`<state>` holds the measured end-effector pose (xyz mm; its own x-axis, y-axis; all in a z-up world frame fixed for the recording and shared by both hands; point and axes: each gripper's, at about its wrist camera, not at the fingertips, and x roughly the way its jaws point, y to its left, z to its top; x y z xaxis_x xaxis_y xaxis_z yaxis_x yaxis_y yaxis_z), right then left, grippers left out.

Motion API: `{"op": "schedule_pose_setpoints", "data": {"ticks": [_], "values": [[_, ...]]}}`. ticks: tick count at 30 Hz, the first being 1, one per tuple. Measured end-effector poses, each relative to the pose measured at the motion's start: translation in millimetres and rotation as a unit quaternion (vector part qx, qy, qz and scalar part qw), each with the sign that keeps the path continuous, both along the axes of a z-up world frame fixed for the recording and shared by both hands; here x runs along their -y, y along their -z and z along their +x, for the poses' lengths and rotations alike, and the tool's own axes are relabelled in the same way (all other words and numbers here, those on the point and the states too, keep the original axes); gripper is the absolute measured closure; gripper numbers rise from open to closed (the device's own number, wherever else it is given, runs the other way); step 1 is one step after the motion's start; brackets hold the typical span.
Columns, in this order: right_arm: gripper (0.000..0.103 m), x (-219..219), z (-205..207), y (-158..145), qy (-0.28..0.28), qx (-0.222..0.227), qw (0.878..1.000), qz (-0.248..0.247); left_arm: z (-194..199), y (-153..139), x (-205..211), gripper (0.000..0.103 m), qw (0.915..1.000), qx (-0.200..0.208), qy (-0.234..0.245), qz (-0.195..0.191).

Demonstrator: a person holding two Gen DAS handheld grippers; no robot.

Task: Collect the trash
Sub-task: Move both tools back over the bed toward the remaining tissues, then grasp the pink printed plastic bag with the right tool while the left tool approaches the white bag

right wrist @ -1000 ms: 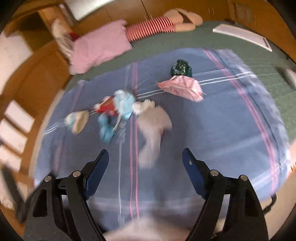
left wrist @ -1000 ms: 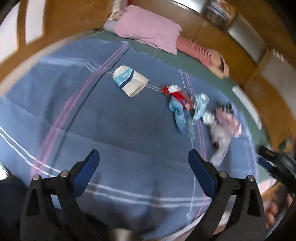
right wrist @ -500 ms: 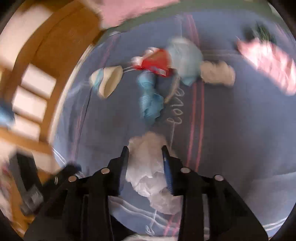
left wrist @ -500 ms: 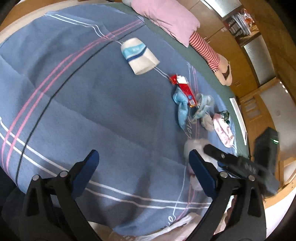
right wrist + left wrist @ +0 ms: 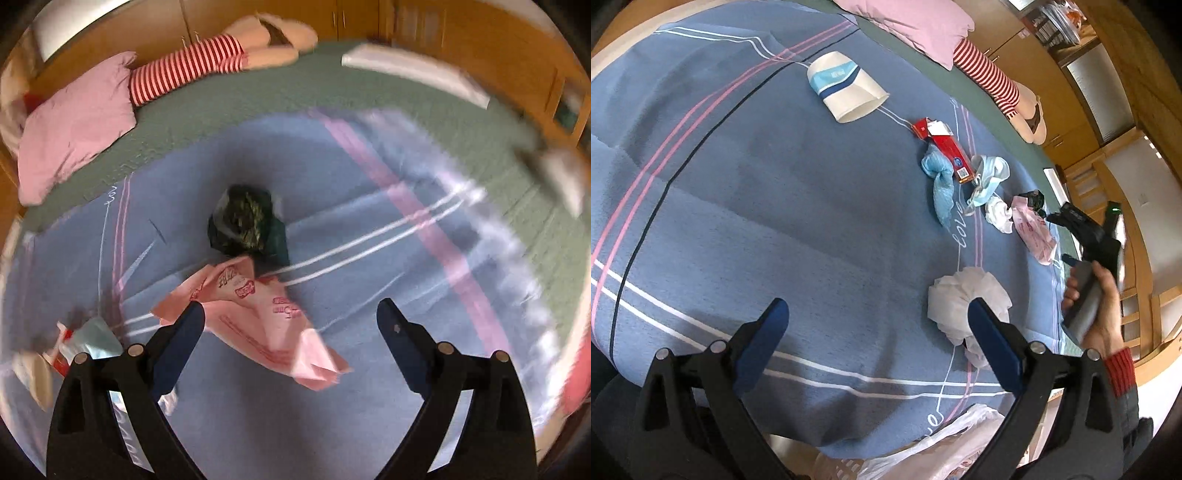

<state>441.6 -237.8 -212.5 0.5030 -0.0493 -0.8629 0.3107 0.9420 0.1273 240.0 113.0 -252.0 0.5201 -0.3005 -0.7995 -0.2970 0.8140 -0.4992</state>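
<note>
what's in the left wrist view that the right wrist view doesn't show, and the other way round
Only the left wrist view shows the paper cup lying on its side, the large white tissue wad, the blue cloth, the plastic bag at the blanket's near edge, and the hand carrying the right gripper.

Only the right wrist view shows the right gripper's jaws wide apart with nothing between them, having just opened.

Both show the pink wrapper with the dark green wrapper beyond it, the blue blanket, pink pillow and striped plush.
</note>
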Motion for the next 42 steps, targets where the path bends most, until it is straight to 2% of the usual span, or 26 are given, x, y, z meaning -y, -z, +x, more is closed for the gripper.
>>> {"op": "schedule_pose_setpoints", "data": {"ticks": [2, 3, 4, 5, 9, 13, 15, 17, 21, 22, 25, 27, 31, 34, 36, 37, 41, 42], "values": [[0.048, 0, 2, 17, -0.019, -0.021, 0.999, 0.044, 3, 1, 2, 0.006, 1.0000, -0.001, 0.006, 0.002], [0.053, -3, 0, 26, -0.030, -0.035, 0.997, 0.058, 3, 1, 3, 0.006, 1.0000, -0.003, 0.007, 0.004], [0.068, -8, -4, 30, -0.042, -0.043, 0.996, 0.070, 4, 2, 2, 0.006, 1.0000, -0.006, 0.004, 0.005], [0.077, -15, -11, 33, -0.064, -0.049, 0.993, 0.085, 4, 3, 2, 0.006, 1.0000, -0.008, 0.001, 0.003], [0.085, -57, -66, 27, -0.141, -0.056, 0.985, 0.079, 2, 4, -5, 0.006, 0.9998, -0.007, -0.012, -0.011], [0.086, -95, -142, 25, -0.195, -0.068, 0.972, 0.111, 1, 6, -7, 0.006, 0.9995, -0.012, -0.020, -0.020], [0.085, -113, -177, 27, -0.221, -0.079, 0.960, 0.156, 1, 6, -4, 0.006, 0.9997, -0.014, -0.015, -0.016], [0.085, -121, -195, 24, -0.231, -0.071, 0.955, 0.172, 2, 6, 1, 0.006, 0.9998, -0.016, -0.001, -0.007], [0.085, -116, -213, 11, -0.218, -0.021, 0.964, 0.149, 5, 9, 13, 0.006, 0.9991, -0.021, 0.037, -0.005], [0.085, -109, -214, 8, -0.200, -0.013, 0.971, 0.133, 5, 8, 14, 0.006, 0.9989, -0.020, 0.043, -0.004], [0.085, -89, -219, 5, -0.145, -0.004, 0.984, 0.103, 5, 10, 20, 0.006, 0.9977, -0.019, 0.064, -0.011], [0.085, -83, -220, 8, -0.137, -0.011, 0.985, 0.103, 5, 12, 26, 0.006, 0.9962, -0.028, 0.082, -0.006], [0.084, -78, -229, 17, -0.132, -0.019, 0.984, 0.116, 11, 30, 42, 0.006, 0.9905, -0.077, 0.098, 0.058], [0.083, -80, -240, 19, -0.134, -0.019, 0.983, 0.128, 10, 25, 50, 0.005, 0.9885, -0.043, 0.102, 0.103], [0.083, -81, -242, 21, -0.135, -0.020, 0.982, 0.134, 9, 20, 54, 0.005, 0.9832, -0.020, 0.105, 0.148], [0.083, -82, -241, 20, -0.134, -0.020, 0.981, 0.136, 8, 19, 53, 0.005, 0.9831, -0.015, 0.099, 0.153], [0.083, -82, -241, 20, -0.133, -0.019, 0.980, 0.145, 10, 16, 50, 0.005, 0.9891, -0.007, 0.107, 0.101], [0.083, -82, -241, 20, -0.133, -0.019, 0.980, 0.145, 9, 15, 52, 0.005, 0.9884, 0.002, 0.113, 0.101]]}}
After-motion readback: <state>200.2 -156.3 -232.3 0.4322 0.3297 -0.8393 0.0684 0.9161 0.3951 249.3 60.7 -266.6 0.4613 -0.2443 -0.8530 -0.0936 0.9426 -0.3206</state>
